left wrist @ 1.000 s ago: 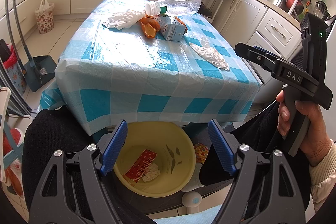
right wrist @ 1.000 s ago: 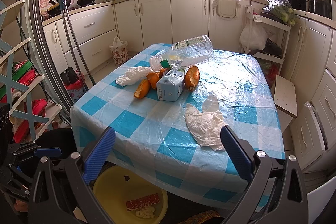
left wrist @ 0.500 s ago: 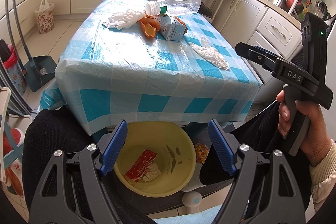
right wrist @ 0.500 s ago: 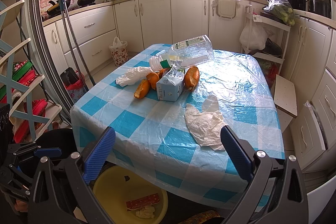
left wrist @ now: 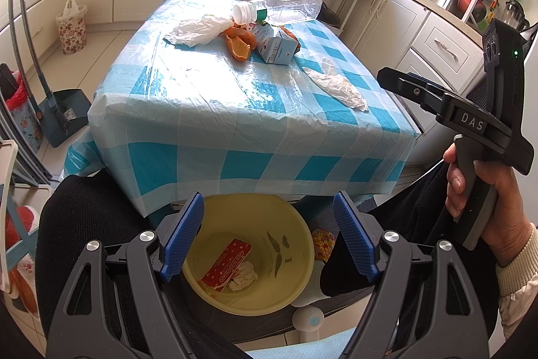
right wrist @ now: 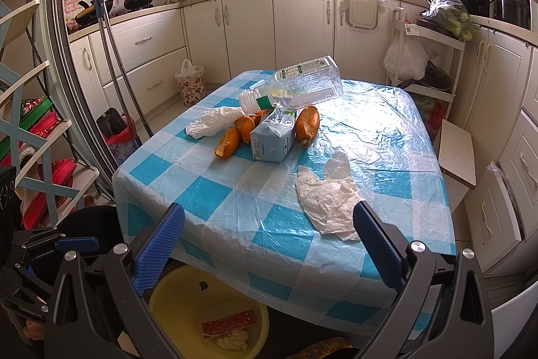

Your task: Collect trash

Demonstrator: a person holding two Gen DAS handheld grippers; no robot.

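Nothing has shifted since the earlier frames: both claws hang where they were. The left gripper (left wrist: 269,238) stands wide open and empty, low in its frame, over the yellow basin (left wrist: 292,217). In the basin lie a red wrapper (left wrist: 228,264) and a crumpled tissue (left wrist: 243,275). The right gripper (right wrist: 269,244) is also wide open with nothing between its pads, at the bottom of its frame. On the table (right wrist: 235,187), from left to right: plastic wrap (right wrist: 215,120), orange peels (right wrist: 232,140), carton (right wrist: 272,140), a bottle (right wrist: 299,86) lying on it, and a napkin (right wrist: 326,197) right of centre.
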